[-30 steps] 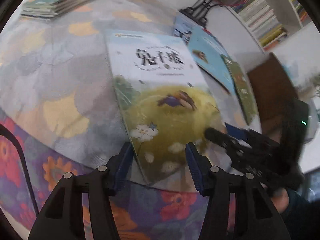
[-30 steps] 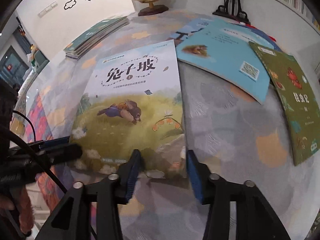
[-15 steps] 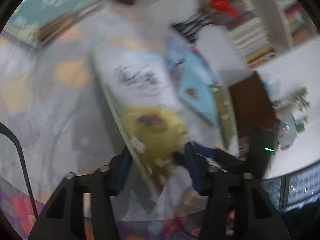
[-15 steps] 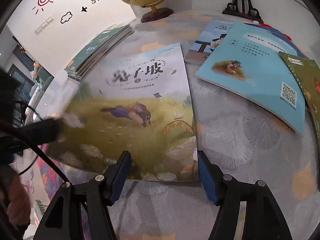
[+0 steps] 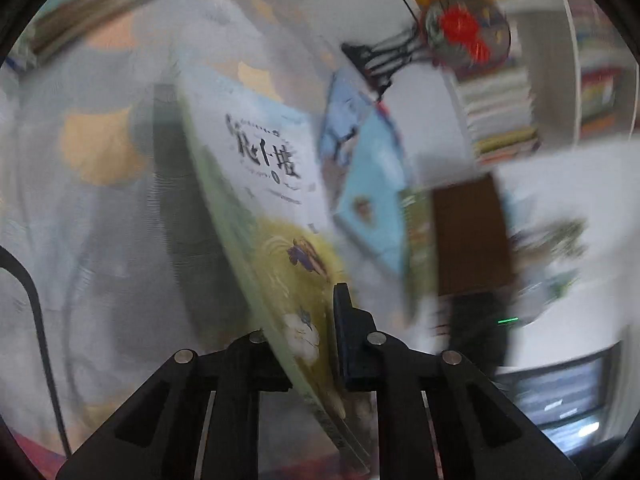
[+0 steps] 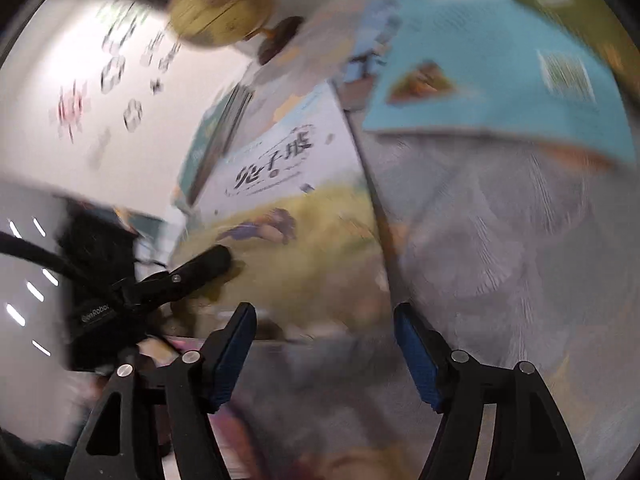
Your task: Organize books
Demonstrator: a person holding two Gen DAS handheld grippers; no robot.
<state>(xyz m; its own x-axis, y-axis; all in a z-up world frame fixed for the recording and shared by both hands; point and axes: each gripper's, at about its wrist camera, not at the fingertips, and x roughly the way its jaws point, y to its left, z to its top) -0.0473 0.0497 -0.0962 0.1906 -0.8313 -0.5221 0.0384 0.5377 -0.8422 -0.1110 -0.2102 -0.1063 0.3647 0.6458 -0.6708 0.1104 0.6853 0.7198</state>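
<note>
The rabbit picture book (image 5: 272, 208), white at the top and yellow-green below, is tilted up on edge off the table. My left gripper (image 5: 304, 320) is shut on its near corner. The right wrist view shows the same book (image 6: 288, 208) with the left gripper (image 6: 212, 260) clamped on its left side. My right gripper (image 6: 322, 312) has its jaws opening; the book's near edge lies just beyond the blue pads (image 6: 236, 344), and nothing is between them. A light blue book (image 6: 480, 60) and a green book (image 5: 416, 232) lie flat to the right.
A stack of books (image 6: 216, 132) sits at the back left next to a globe (image 6: 220, 4). A black stand with a red ornament (image 5: 460, 28) is at the back right. The pale patterned tablecloth (image 6: 500, 260) covers the table. A bookshelf (image 5: 500, 120) stands beyond.
The left gripper has closed on the rabbit book's corner and tipped the book up off the table. The right gripper's jaws have widened off the book's near edge and the view has rolled.
</note>
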